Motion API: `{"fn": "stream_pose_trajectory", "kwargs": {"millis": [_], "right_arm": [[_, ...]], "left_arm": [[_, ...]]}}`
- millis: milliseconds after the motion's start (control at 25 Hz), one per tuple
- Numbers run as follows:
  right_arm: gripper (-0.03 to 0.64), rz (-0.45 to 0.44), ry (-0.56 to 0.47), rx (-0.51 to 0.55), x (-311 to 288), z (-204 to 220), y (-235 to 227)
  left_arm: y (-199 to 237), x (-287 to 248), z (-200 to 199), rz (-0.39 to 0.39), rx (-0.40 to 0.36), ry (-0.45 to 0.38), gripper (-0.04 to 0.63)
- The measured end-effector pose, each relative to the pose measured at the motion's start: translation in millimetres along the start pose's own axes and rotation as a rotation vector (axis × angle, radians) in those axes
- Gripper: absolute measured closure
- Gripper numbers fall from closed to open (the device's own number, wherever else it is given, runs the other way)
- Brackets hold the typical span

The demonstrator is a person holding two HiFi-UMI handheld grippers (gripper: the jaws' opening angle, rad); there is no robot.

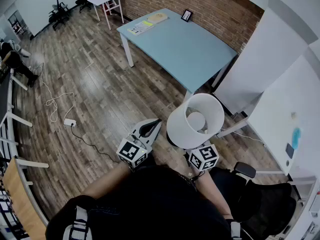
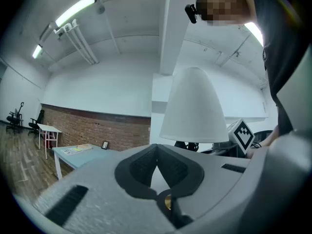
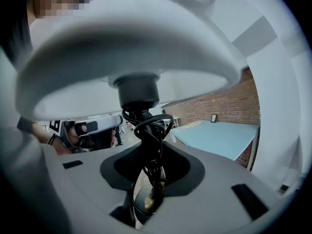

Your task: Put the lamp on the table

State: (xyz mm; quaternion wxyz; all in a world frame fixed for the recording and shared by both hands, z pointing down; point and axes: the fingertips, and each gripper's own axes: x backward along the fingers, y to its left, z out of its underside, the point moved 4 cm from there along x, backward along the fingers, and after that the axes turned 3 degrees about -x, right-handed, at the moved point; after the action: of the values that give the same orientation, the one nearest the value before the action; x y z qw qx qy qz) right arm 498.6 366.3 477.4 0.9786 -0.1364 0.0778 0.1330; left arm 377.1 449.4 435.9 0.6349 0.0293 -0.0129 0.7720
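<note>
Holding one lamp [image 1: 196, 120] aloft over the wood floor [image 1: 100, 84], apart from the one pale blue bench [image 1: 185, 49], we count two hand-held grippers. Our right hand-held gripper [image 3: 148, 155] clamps the lamp's thin black stem [image 3: 142, 130], a cord coiled round it, under the smooth white conical shade; only that gripper's view shows the grip. Our left hand-held gripper [image 1: 149, 129] is closed on nothing, beside the shade.

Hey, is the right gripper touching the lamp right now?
Touching. In the right gripper view, the lamp has its dark stem pinched between the jaws of the right gripper.
</note>
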Motion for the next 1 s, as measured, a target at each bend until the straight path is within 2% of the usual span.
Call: {"fn": "stream_pose_trajectory", "kwargs": {"millis": [480, 1000], "right_arm": [[0.508, 0.038, 0.004, -0.023, -4.2, 0.7, -19.1], [0.508, 0.058, 0.031, -0.019, -72.0, -8.8, -35.7]], "left_arm": [[7.8, -15.7, 1.3, 0.008, 0.009, 0.001, 0.586], [77.4, -35.7, 13.7, -0.001, 0.026, 0.012, 0.586]]}}
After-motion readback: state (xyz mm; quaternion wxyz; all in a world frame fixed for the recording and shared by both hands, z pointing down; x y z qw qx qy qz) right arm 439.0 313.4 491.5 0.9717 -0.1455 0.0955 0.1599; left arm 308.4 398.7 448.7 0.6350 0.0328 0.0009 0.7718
